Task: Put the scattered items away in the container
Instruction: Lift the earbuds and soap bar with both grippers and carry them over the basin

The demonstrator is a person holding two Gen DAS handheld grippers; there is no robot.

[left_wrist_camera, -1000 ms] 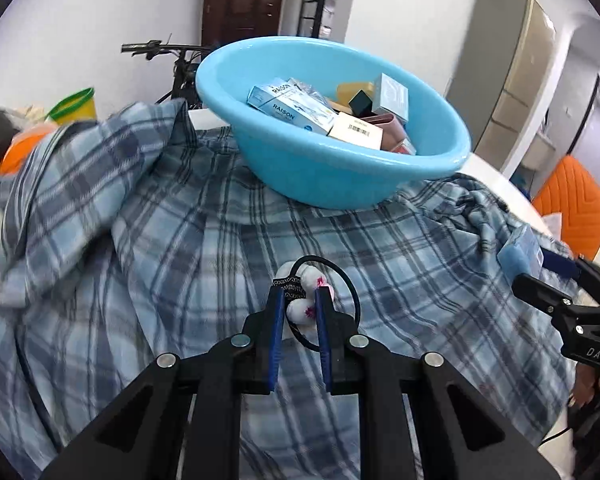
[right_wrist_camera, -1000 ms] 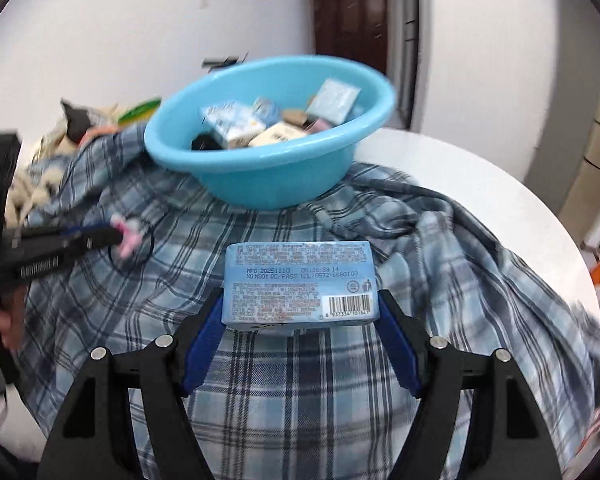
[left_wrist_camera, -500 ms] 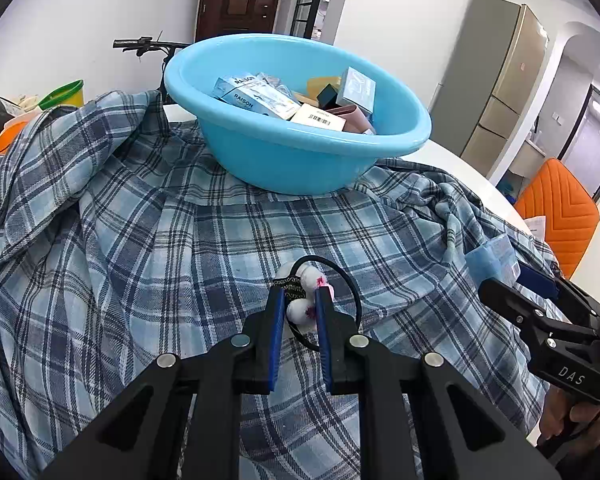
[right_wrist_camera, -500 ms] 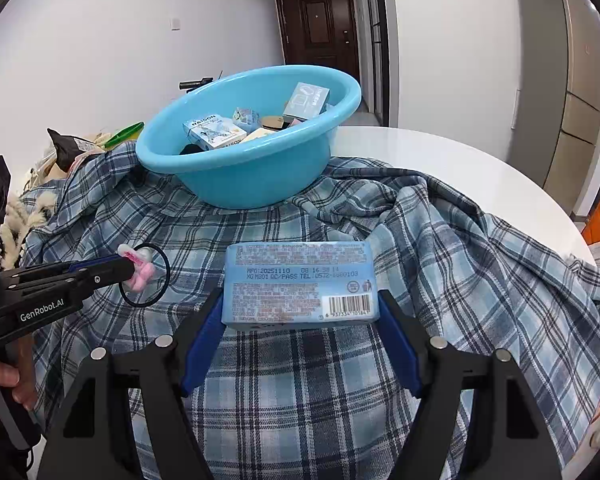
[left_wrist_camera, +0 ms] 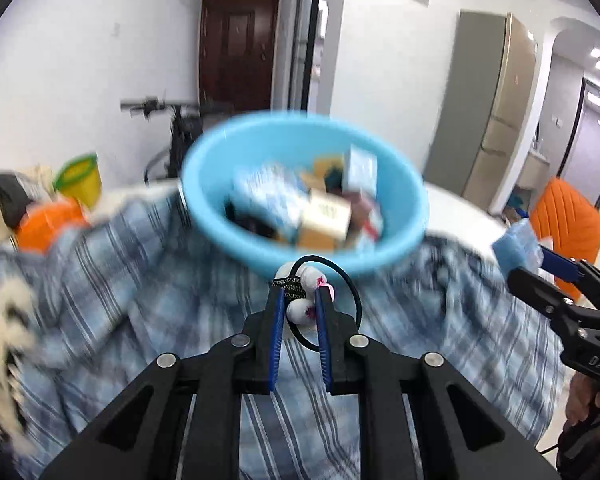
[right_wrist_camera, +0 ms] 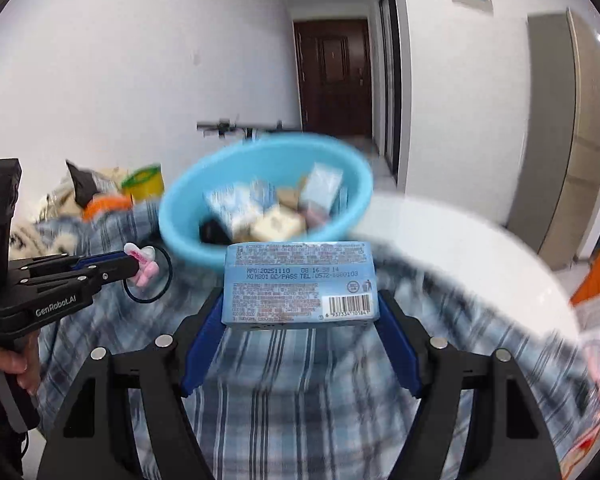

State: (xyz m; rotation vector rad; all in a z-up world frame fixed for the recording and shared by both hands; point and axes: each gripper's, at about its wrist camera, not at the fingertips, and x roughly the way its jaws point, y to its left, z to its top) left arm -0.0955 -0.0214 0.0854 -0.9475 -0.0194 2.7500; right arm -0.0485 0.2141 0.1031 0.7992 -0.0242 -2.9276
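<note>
The left gripper (left_wrist_camera: 299,303) is clamping a hair tie (left_wrist_camera: 314,280) w/ white beads, and the right gripper (right_wrist_camera: 300,312) is squeezing a blue packet (right_wrist_camera: 300,284); both are hanging just before the blue basin (left_wrist_camera: 260,240), probably for dropping in.

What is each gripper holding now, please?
Left gripper: shut on the hair tie.
Right gripper: shut on the blue pack.
</note>
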